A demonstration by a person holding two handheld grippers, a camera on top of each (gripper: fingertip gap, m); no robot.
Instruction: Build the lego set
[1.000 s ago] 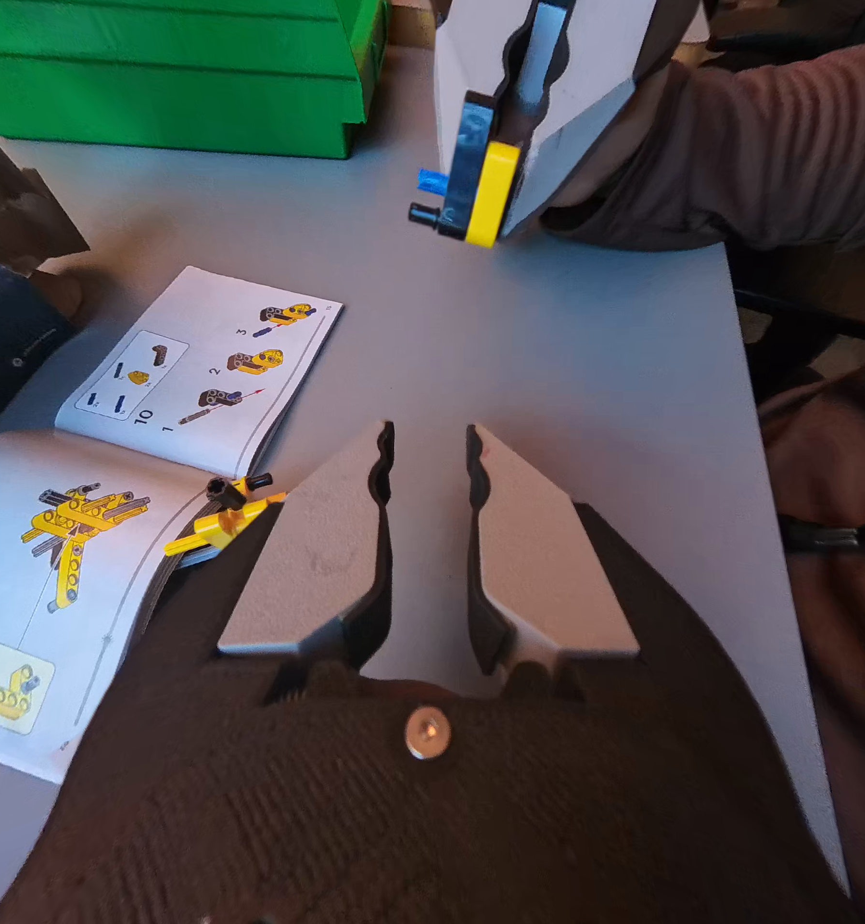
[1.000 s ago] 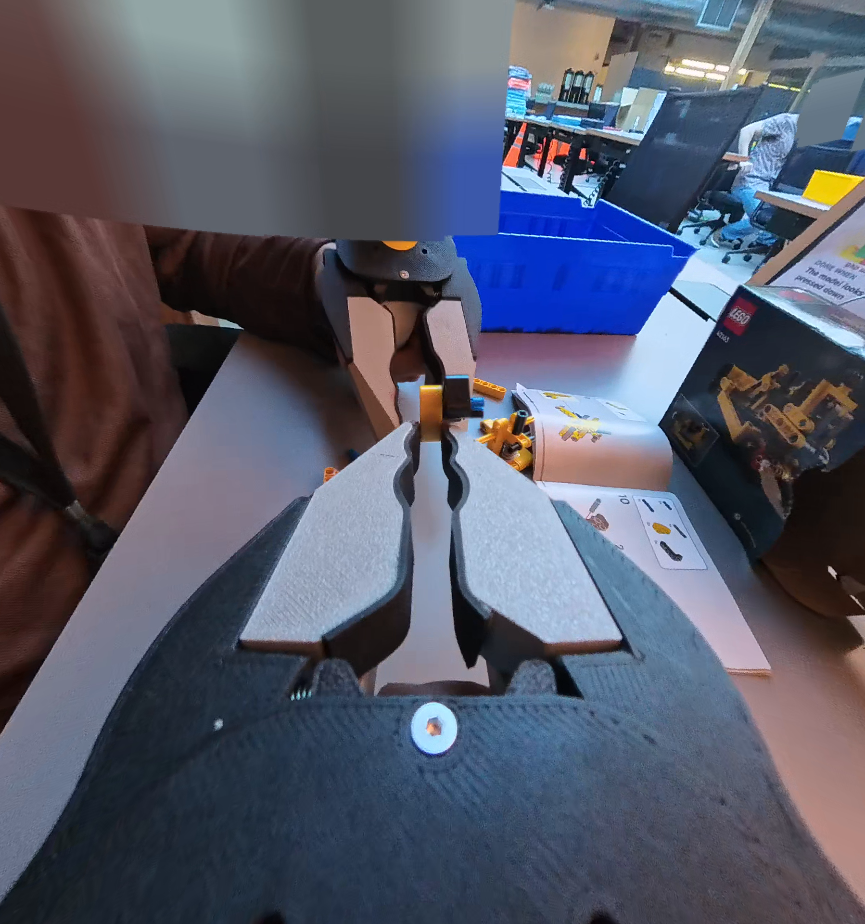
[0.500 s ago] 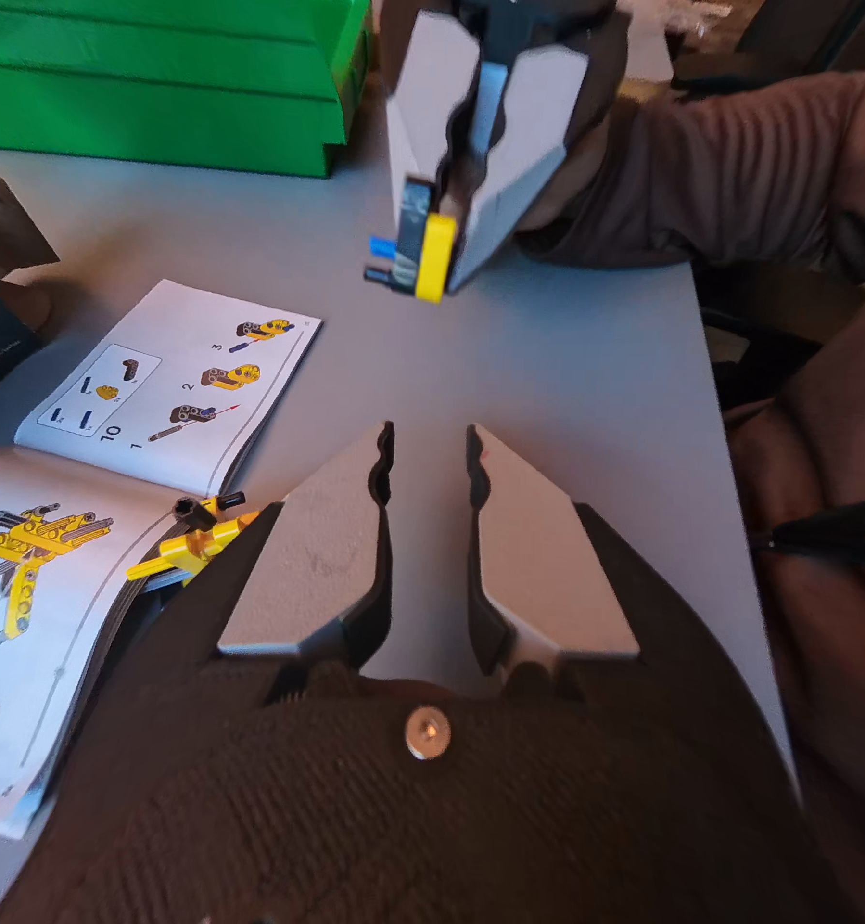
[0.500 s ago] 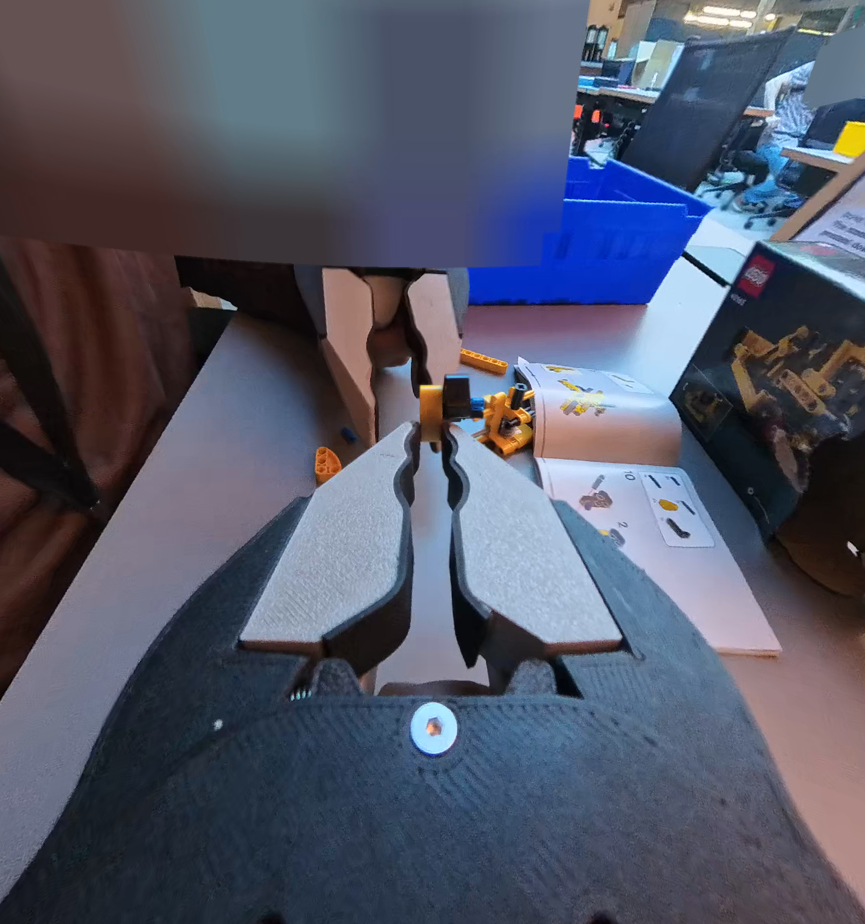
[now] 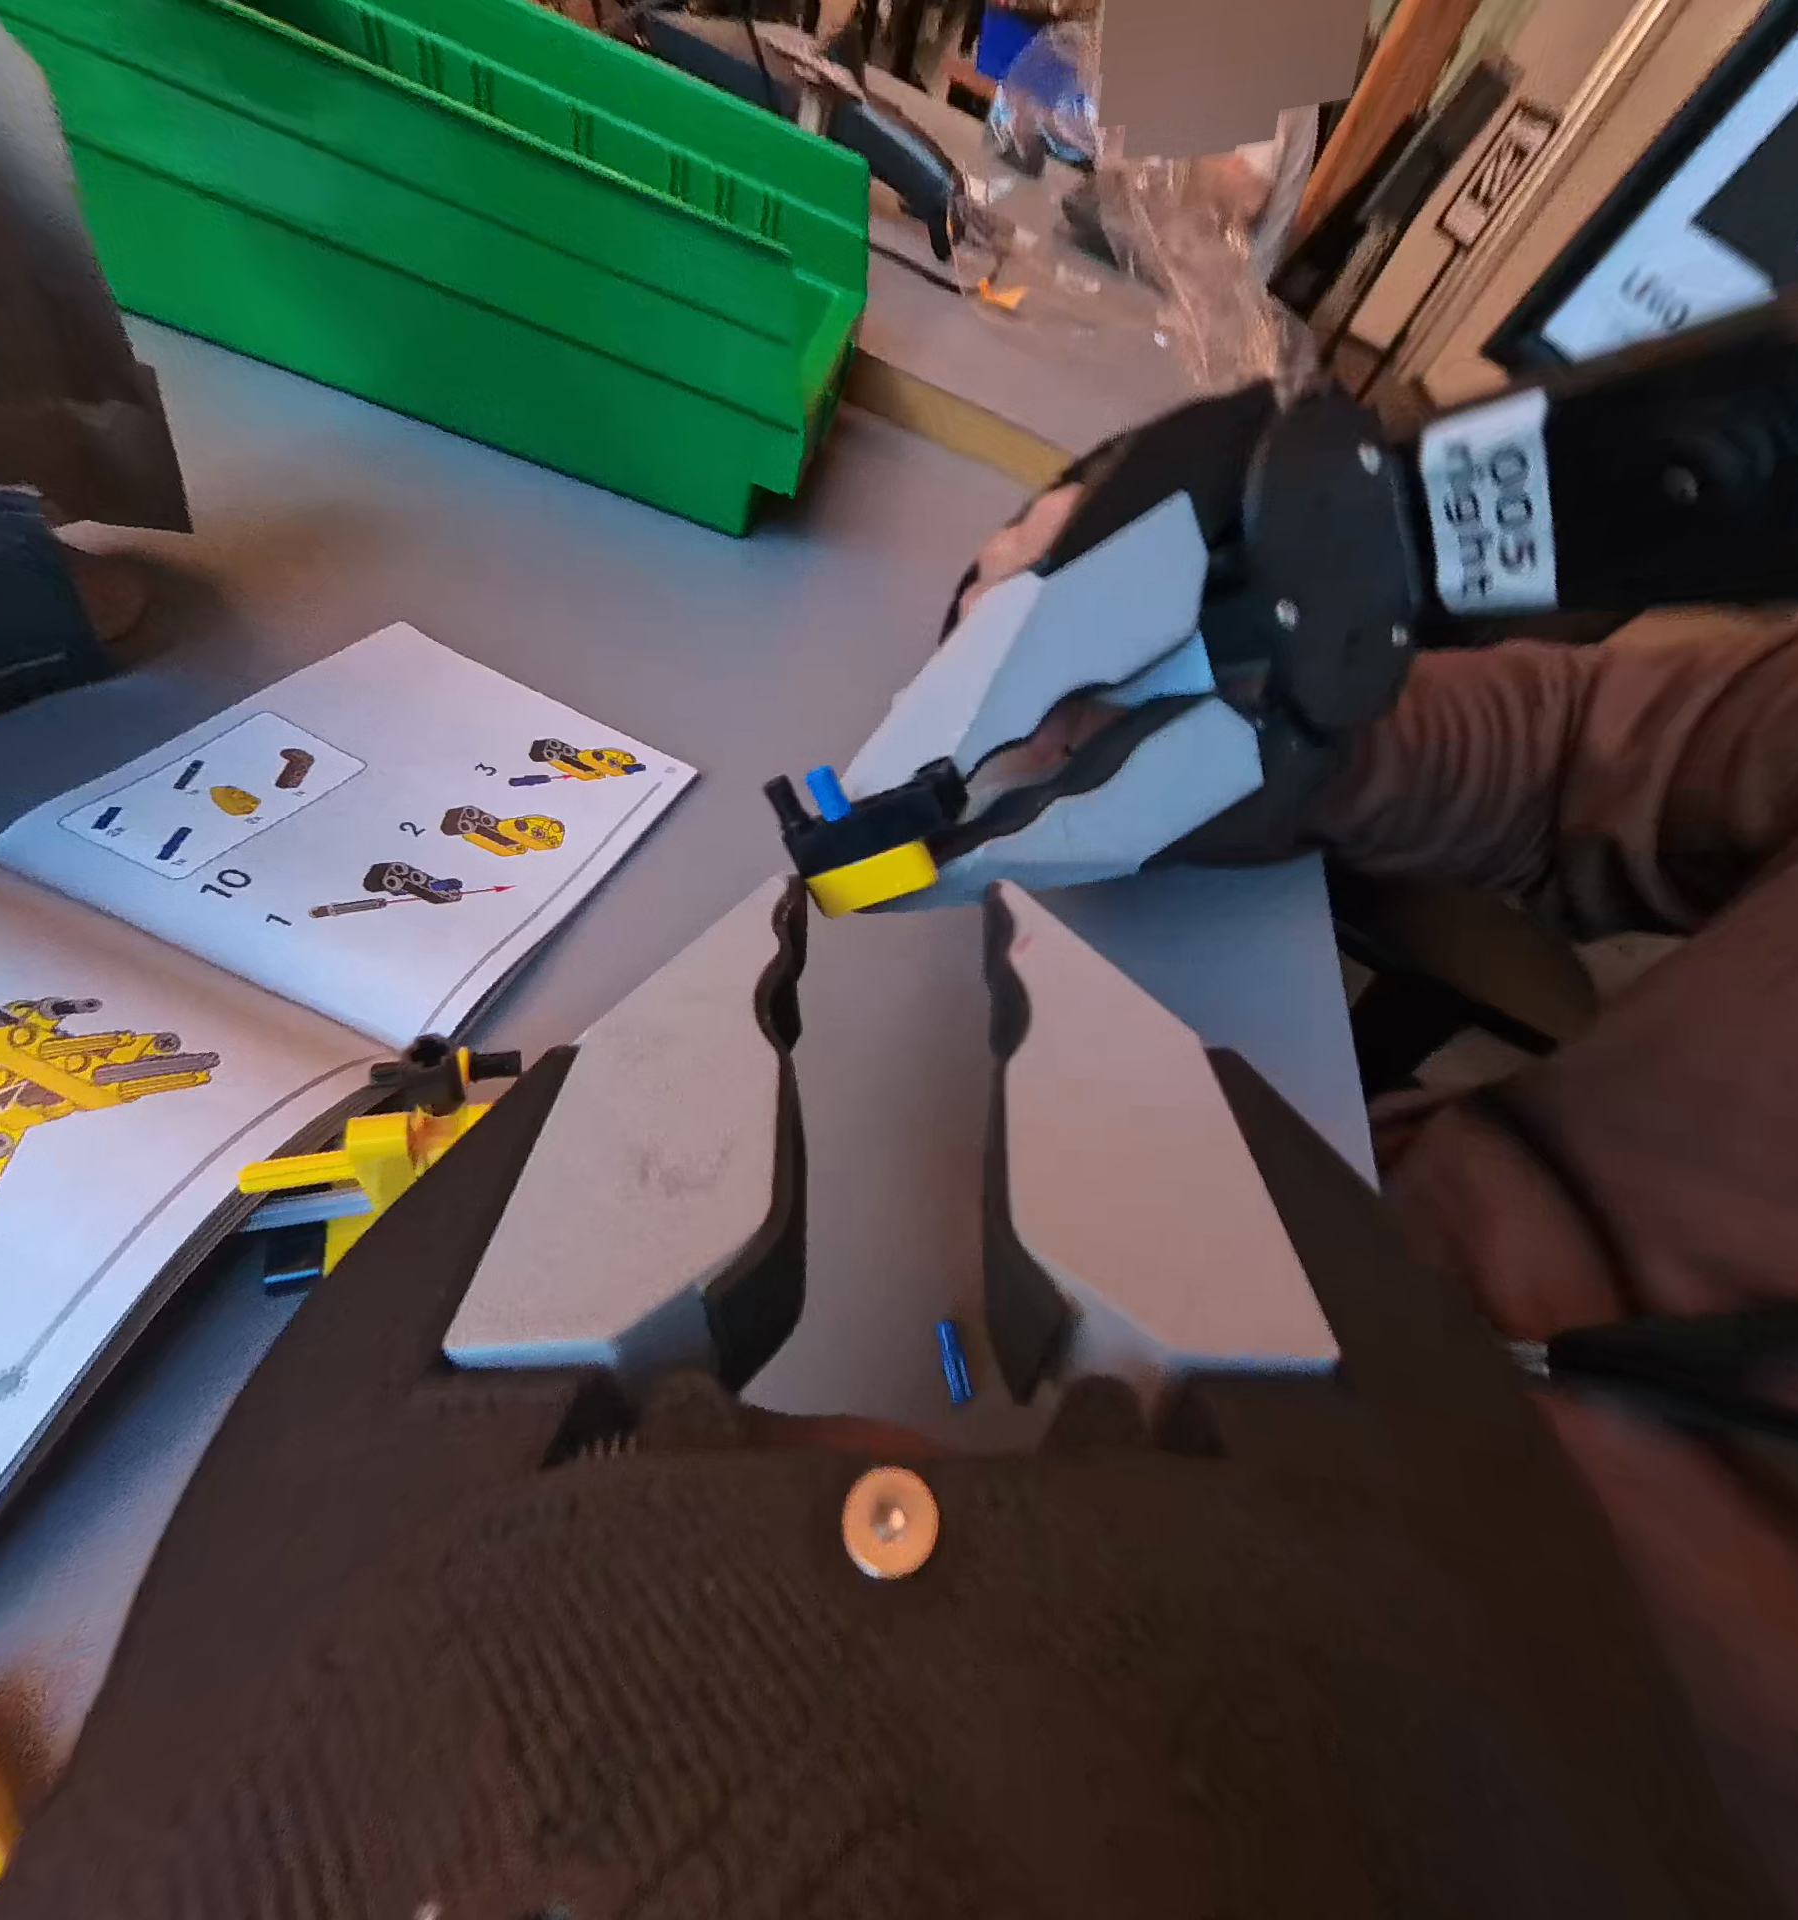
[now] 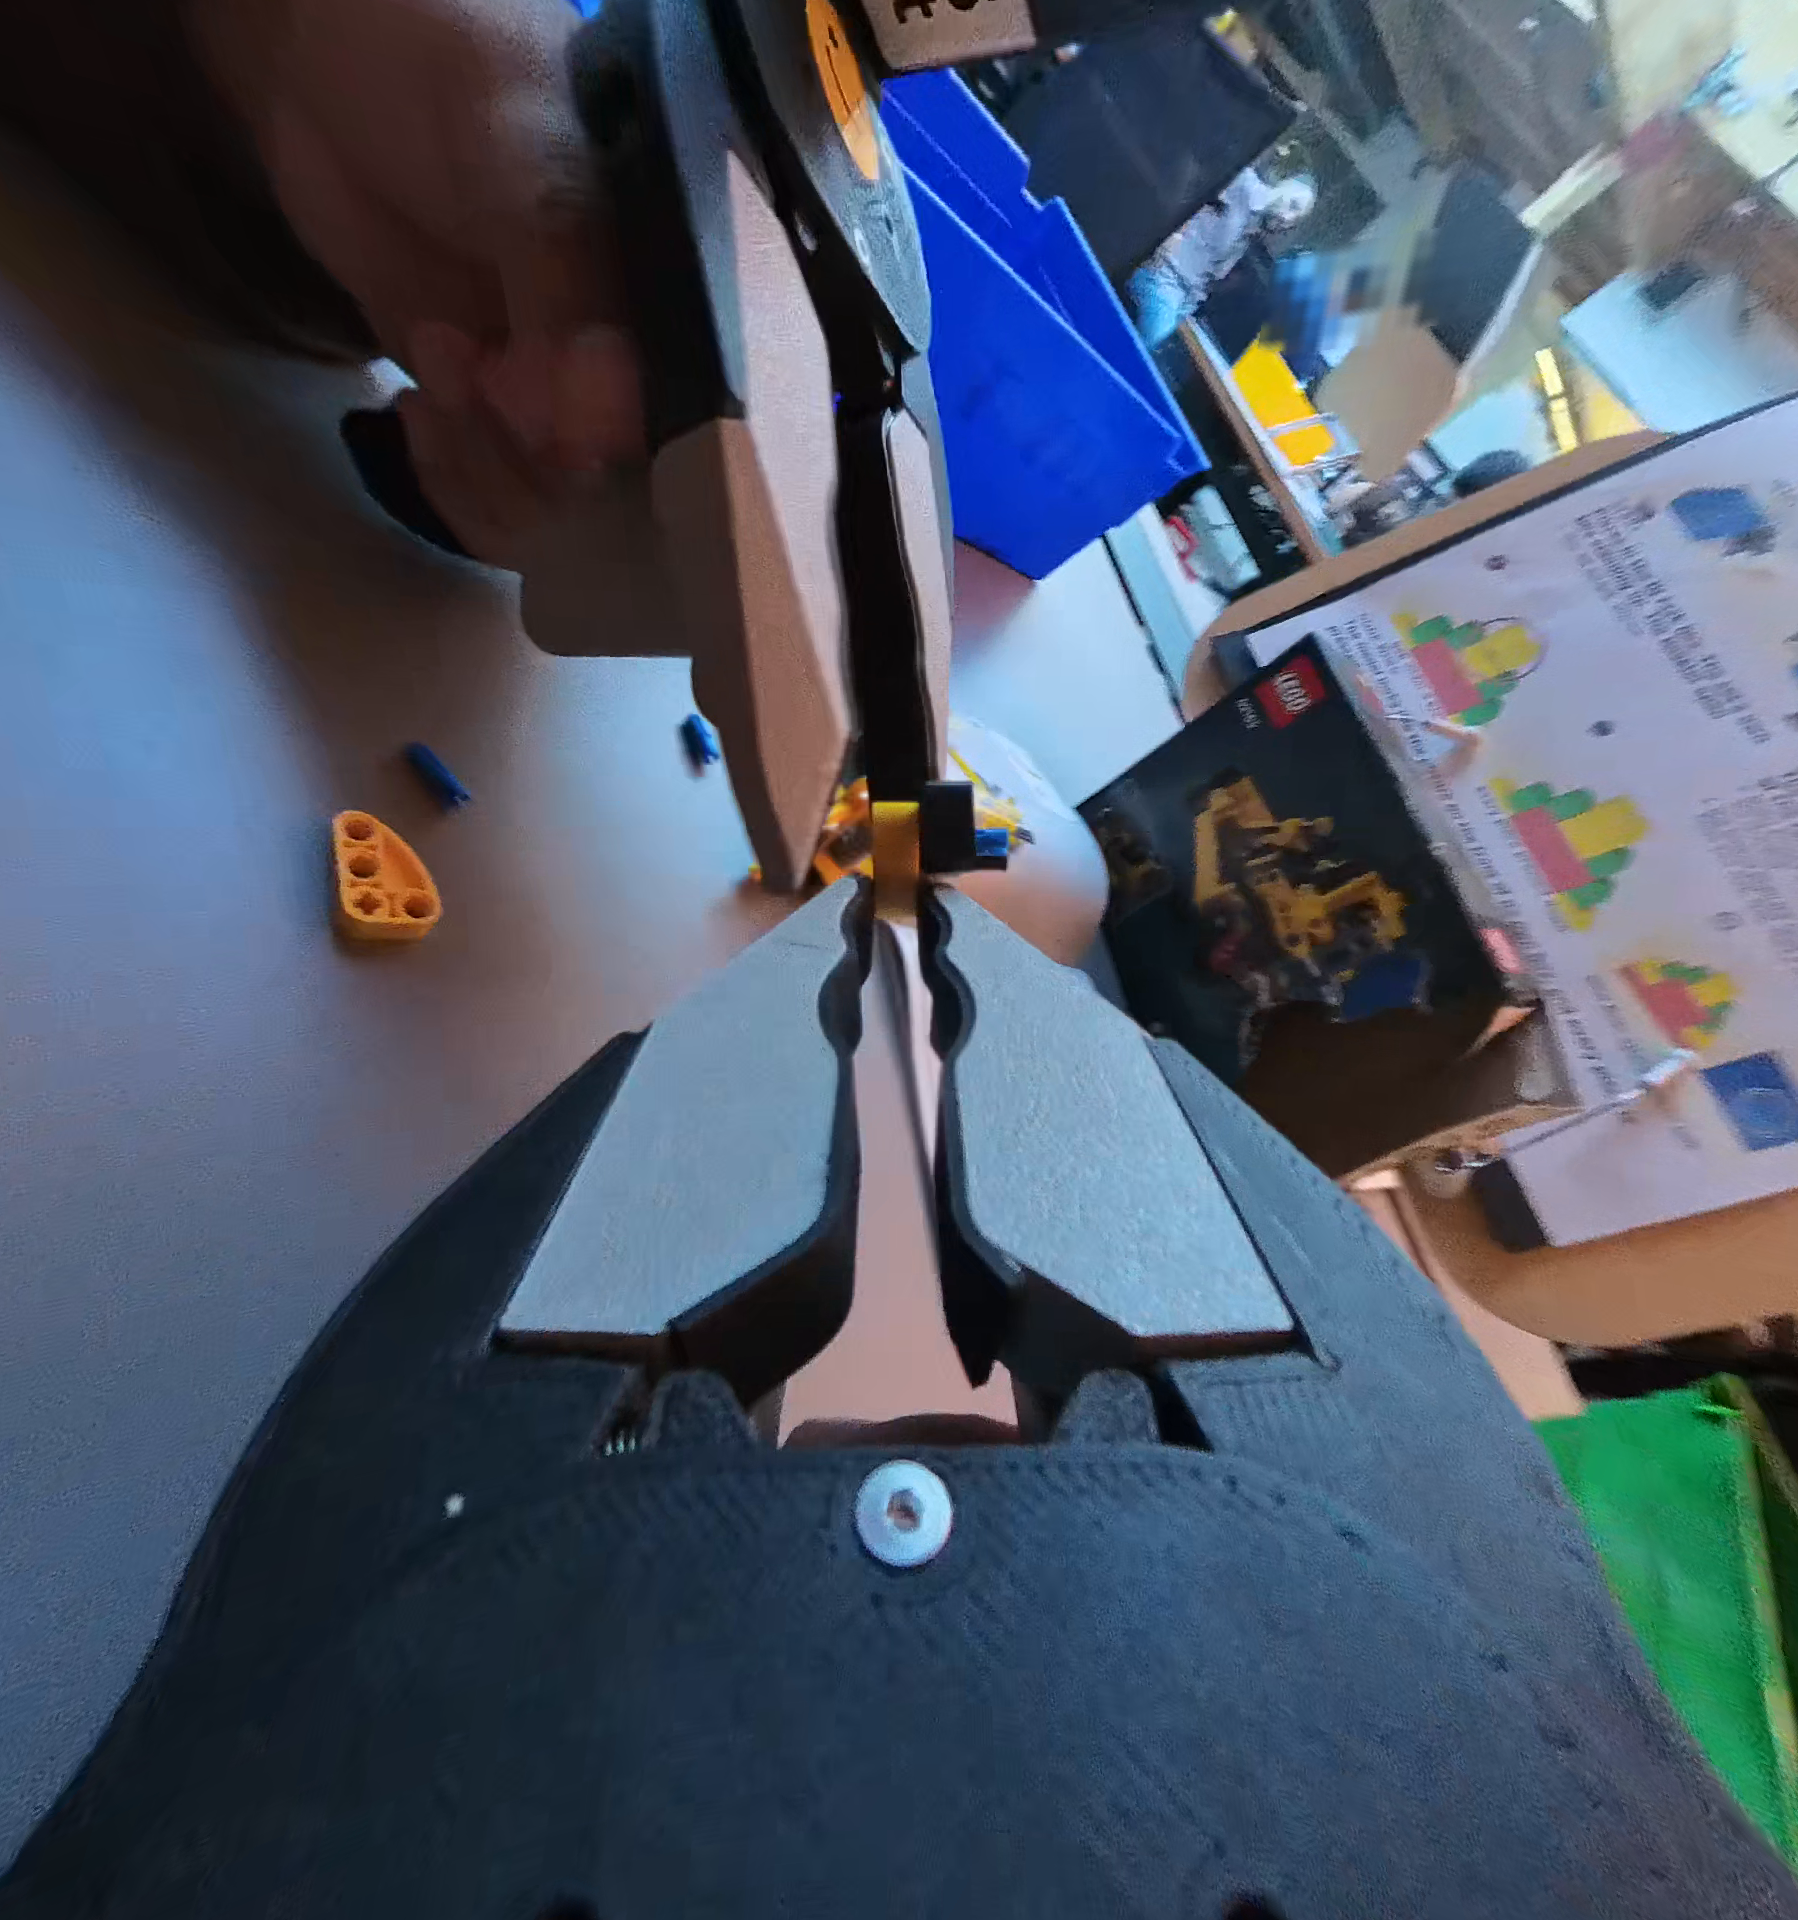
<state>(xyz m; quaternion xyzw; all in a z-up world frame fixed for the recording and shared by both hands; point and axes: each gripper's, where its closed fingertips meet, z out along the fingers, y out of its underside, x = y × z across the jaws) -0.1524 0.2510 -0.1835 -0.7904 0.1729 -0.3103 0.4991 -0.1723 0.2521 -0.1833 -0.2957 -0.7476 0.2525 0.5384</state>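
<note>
My right gripper (image 6: 895, 899) is shut on a small yellow and black Lego sub-assembly (image 6: 921, 842) with a blue pin sticking out. In the left wrist view it (image 5: 910, 831) comes in from the right, rolled on its side, and holds the sub-assembly (image 5: 864, 847) just above my left gripper's tips. My left gripper (image 5: 890, 914) is open and empty over the grey table (image 5: 583, 623). Its fingers (image 6: 760, 623) stand right behind the piece in the right wrist view. A partly built yellow and black assembly (image 5: 375, 1153) lies by the open instruction booklet (image 5: 355, 831).
Green bins (image 5: 459, 239) stand at the back left. A blue pin (image 5: 952, 1356) lies under my left gripper. A yellow-orange holed piece (image 6: 381, 878) and two blue pins (image 6: 438, 774) lie on the table. The Lego box (image 6: 1279, 883), a blue bin (image 6: 1020, 343) and a board with a sheet (image 6: 1601, 779) are nearby. Less than 4 cm separates the two grippers' tips.
My right gripper has rolled onto its side and brought the sub-assembly down close to my left gripper's tips. My left gripper stays open and has tilted up.
</note>
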